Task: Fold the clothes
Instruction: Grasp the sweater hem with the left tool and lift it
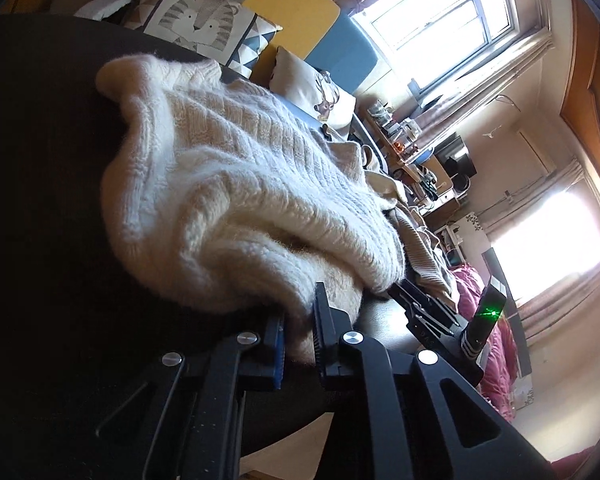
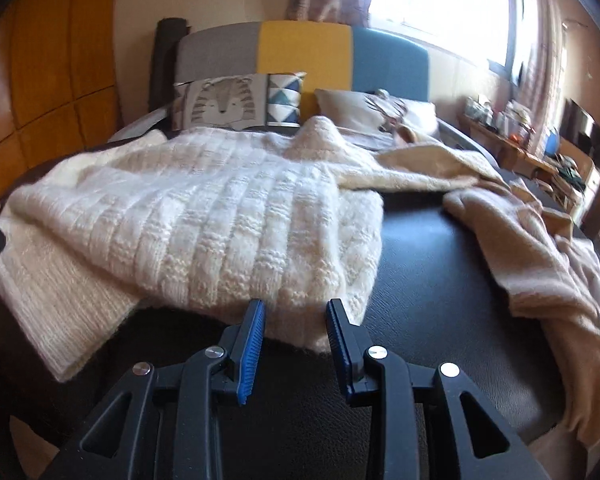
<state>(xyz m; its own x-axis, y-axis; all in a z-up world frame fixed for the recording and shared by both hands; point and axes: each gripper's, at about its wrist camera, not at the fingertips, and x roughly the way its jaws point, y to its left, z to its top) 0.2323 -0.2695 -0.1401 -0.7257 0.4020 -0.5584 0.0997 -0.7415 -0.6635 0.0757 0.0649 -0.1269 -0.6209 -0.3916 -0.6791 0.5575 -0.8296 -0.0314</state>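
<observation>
In the left wrist view, tilted, the left tool (image 1: 300,320) pinches the near hem of the cream sweater (image 1: 236,184), which fills mid-frame on the dark worktop (image 1: 40,200), bare at left. In the right wrist view the right tool (image 2: 296,320) is spread at the sweater's (image 2: 220,216) near edge at lower centre; bare worktop (image 2: 420,272) lies right of it, before a beige garment (image 2: 540,248). No readable writing shows.
</observation>
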